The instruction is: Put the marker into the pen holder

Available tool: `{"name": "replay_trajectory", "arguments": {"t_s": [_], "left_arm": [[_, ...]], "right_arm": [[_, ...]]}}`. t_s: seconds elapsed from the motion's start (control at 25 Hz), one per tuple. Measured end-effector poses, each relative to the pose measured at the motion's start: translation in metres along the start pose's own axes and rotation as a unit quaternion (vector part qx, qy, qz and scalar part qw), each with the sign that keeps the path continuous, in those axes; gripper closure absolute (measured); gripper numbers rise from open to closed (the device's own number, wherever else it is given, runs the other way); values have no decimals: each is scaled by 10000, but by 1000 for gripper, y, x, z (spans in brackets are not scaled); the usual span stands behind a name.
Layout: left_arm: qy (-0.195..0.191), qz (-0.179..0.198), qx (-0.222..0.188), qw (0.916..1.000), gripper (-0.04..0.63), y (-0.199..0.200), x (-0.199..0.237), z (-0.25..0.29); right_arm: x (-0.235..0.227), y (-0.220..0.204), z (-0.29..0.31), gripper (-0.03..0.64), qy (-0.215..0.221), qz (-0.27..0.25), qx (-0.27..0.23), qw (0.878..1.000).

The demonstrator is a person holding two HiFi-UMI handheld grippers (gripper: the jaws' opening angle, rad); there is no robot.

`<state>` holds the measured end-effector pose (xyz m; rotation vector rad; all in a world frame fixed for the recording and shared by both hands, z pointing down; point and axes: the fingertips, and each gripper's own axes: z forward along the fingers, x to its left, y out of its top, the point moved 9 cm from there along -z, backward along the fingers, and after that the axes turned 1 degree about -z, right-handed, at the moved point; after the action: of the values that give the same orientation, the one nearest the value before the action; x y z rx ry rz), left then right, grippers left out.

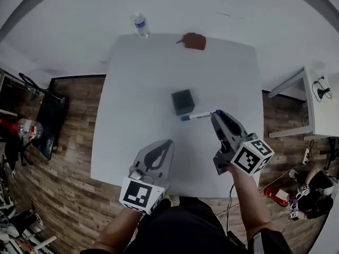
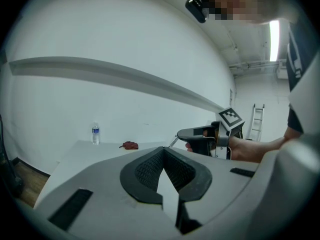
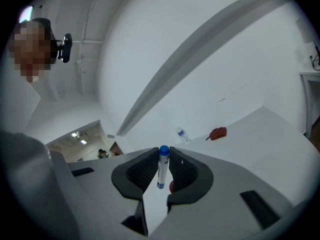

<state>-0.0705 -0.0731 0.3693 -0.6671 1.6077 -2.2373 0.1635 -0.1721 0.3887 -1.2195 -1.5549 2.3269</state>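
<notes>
A white square worktop (image 1: 132, 105) stands on a wood-plank floor against plain white walls. The right tongs (image 1: 217, 113) are clamped on a white-barrelled marker with a blue cap (image 1: 197, 116). In the right gripper view its ribbed black pads (image 3: 141, 170) press the barrel from both sides, and the cap end sticks out past the tips. From the head view the marker lies nearly level, its cap pointing at the small dark grey cube-shaped pen holder (image 1: 183, 101) and stopping just short of the holder's near corner. I cannot tell whether the barrel is clear of the worktop. The grip looks to be near the tail, so the long free end could swing. A steady wrist turn would best bring the cap straight down before any travel. The cap should then be centred over the holder's open top and lowered well inside before the pads let go, because a drop from the rim could tip so small a box. The left tongs (image 1: 167, 143) hang nearer the person, tips together and empty. They could brace the holder's side if it slides.
</notes>
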Motion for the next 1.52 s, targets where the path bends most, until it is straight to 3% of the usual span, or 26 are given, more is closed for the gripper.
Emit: {"name": "replay_trajectory", "arguments": {"t_s": [0.4,0.64,0.84,1.08,1.32,1.52], "left_arm": [[254,-226,154,9993,590,-20,18,59],[368,-286,299,9985,591,-27,21,66],[481,-343,384,9975,591,-31,29,65],[569,-388,390,9969,591,-34,35,62],[599,-452,379,9965,591,-36,41,58],[575,-462,365,9966,591,-38,43,57]], "right_arm": [[-68,-21,67,545,-300,11,279,9992],[-95,-54,105,545,-601,-407,696,9949],[-95,-81,129,545,-625,-1098,1158,9852],[-94,-96,145,545,-556,-1349,1538,9773],[-91,-107,154,543,-557,-1894,1966,9604],[-87,-103,152,508,-654,-2270,1941,9521]]}}
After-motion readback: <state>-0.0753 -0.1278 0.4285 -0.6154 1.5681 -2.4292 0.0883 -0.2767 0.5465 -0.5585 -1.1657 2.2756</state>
